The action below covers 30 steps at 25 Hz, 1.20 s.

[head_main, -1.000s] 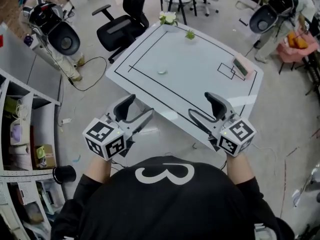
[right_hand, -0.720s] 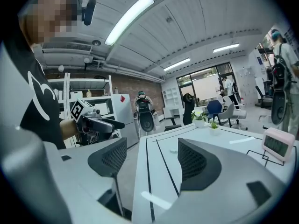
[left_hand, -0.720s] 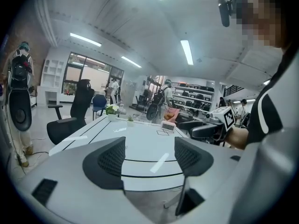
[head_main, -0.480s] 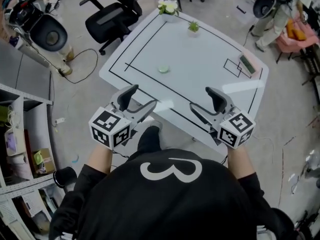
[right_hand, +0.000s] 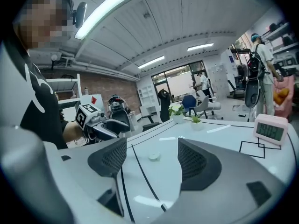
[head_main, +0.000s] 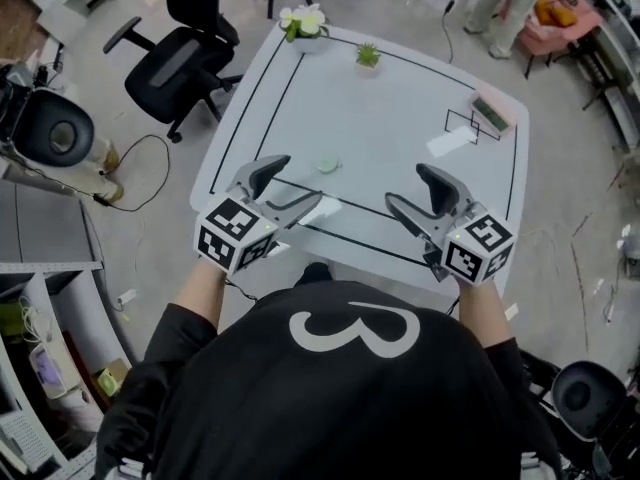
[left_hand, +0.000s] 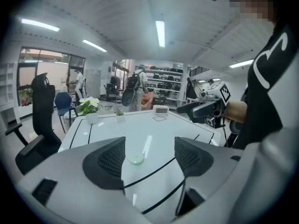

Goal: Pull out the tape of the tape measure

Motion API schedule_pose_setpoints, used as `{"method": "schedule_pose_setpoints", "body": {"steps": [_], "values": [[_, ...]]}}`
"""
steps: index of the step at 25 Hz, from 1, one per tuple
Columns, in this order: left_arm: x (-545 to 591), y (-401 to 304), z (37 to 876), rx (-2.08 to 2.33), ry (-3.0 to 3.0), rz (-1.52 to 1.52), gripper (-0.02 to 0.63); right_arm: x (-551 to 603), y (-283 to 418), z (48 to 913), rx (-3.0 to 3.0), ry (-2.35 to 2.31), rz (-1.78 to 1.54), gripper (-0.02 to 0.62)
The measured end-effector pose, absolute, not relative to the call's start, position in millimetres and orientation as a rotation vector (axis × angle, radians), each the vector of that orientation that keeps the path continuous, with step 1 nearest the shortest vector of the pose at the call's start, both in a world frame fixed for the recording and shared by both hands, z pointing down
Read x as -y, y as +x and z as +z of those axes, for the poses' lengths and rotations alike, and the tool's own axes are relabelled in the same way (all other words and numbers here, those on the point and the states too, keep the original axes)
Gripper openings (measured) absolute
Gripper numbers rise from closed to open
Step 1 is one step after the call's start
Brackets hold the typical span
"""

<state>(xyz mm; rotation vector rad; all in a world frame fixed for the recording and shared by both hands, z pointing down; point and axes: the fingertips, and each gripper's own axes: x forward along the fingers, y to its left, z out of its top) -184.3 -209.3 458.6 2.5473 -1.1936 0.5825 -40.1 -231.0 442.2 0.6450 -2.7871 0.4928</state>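
The tape measure (head_main: pixel 328 166) is a small round pale green disc lying on the white table (head_main: pixel 400 118), just beyond the black line near its front edge. It also shows in the left gripper view (left_hand: pixel 136 159) and the right gripper view (right_hand: pixel 153 157). My left gripper (head_main: pixel 300 178) hovers over the table's front left, a little short of the disc, jaws open and empty. My right gripper (head_main: pixel 404 185) hangs over the front right, further from the disc, also open and empty. No tape is drawn out.
A white flower pot (head_main: pixel 303 23) and a small green plant (head_main: pixel 368 56) stand at the table's far edge. A pink clock (head_main: pixel 490 113) sits by a marked rectangle at the far right. A black office chair (head_main: pixel 175 58) stands left of the table.
Both grippers have come forward from off the table's near edge to over its front part, closer to the tape measure. Their jaws stayed open.
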Motion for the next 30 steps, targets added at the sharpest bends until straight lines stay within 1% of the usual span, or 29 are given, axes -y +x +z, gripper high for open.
{"method": "schedule_pose_setpoints", "body": {"steps": [3, 7, 14, 22, 30], "values": [[227.3, -187.2, 477.9, 1.075, 2.595, 0.686, 0.311, 240.9, -42.1, 441.6, 2.765, 0.735, 0.489, 0.331], [245.9, -186.9, 501.5, 0.929, 2.627, 0.747, 0.311, 247.9, -38.1, 444.1, 2.736, 0.834, 0.489, 0.333], [268.1, -170.8, 542.2, 0.692, 2.671, 0.9, 0.313, 255.3, -29.9, 462.5, 2.675, 0.936, 0.53, 0.336], [278.6, -162.5, 581.1, 0.576, 2.671, 1.118, 0.31, 255.4, -21.6, 468.6, 2.646, 0.981, 0.573, 0.336], [280.9, -162.0, 593.8, 0.532, 2.657, 1.186, 0.255, 253.2, -23.2, 475.8, 2.641, 0.995, 0.6, 0.336]]}}
